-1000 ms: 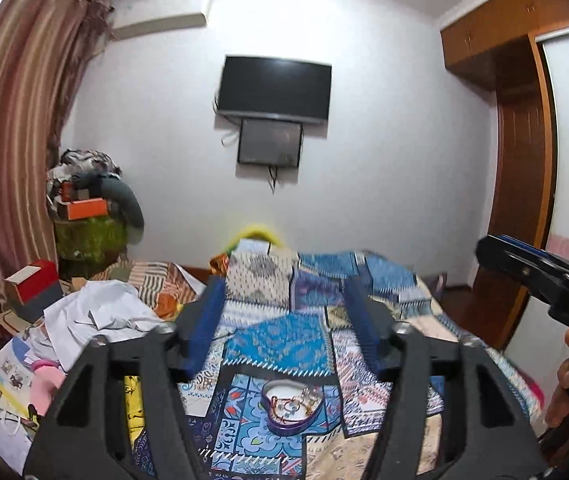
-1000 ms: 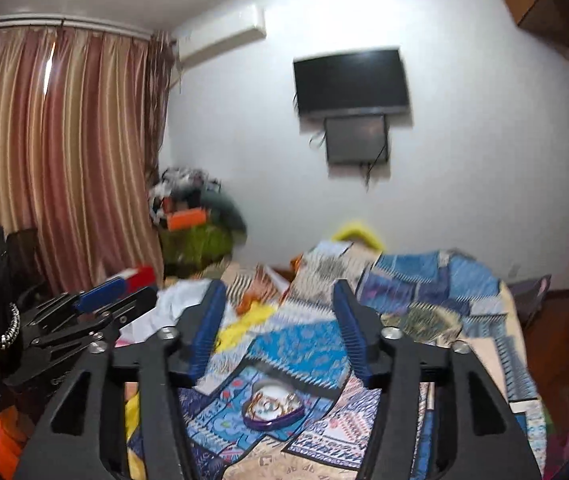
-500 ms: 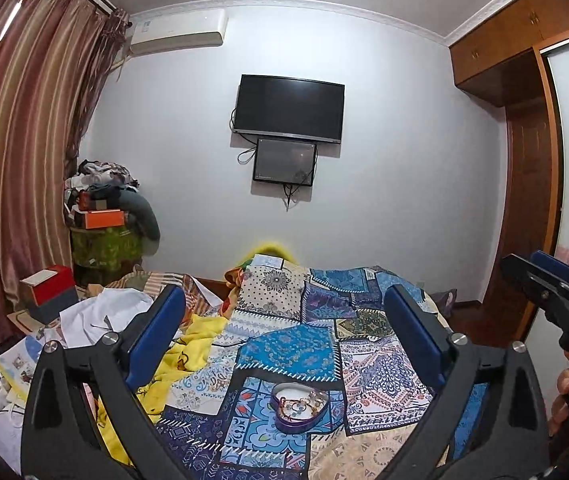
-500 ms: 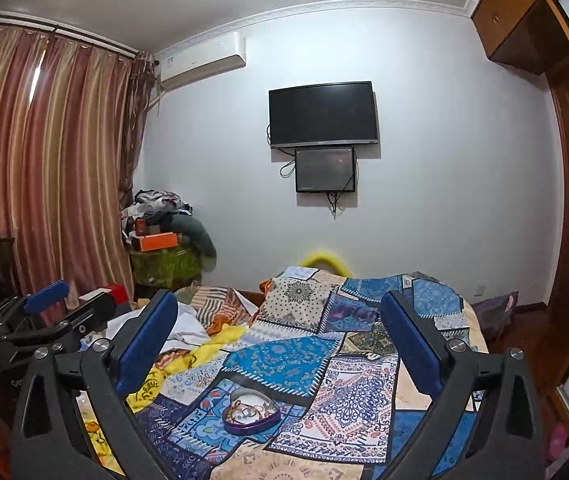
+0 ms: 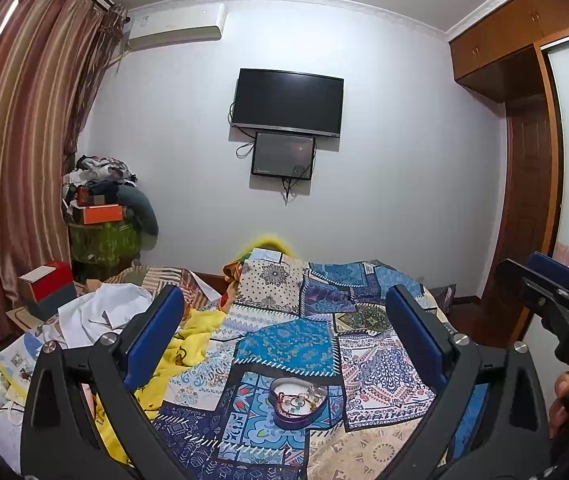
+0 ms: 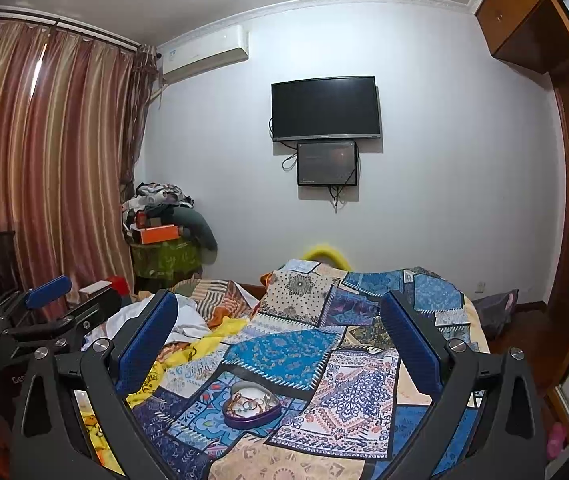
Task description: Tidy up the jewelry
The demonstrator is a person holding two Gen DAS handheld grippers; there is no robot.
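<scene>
A purple heart-shaped tin [image 5: 298, 402] with several pieces of jewelry in it sits on the patchwork bedspread [image 5: 288, 344]. It also shows in the right wrist view [image 6: 251, 405]. My left gripper [image 5: 284, 304] is open and empty, held above and behind the tin. My right gripper [image 6: 278, 308] is open and empty too, at about the same height. Each gripper shows at the edge of the other's view: the right one [image 5: 556, 292] and the left one [image 6: 48, 300].
A yellow cloth [image 5: 188, 340] and white clothes [image 5: 104, 312] lie on the bed's left side. A red box [image 5: 46, 282] and a stacked pile [image 5: 104, 216] stand by the curtain. A TV [image 5: 287, 102] hangs on the far wall. A wooden wardrobe [image 5: 524, 160] stands right.
Both grippers have opened wide from a narrower gap. Both views have risen and steadied, and the tin sits lower in the frame.
</scene>
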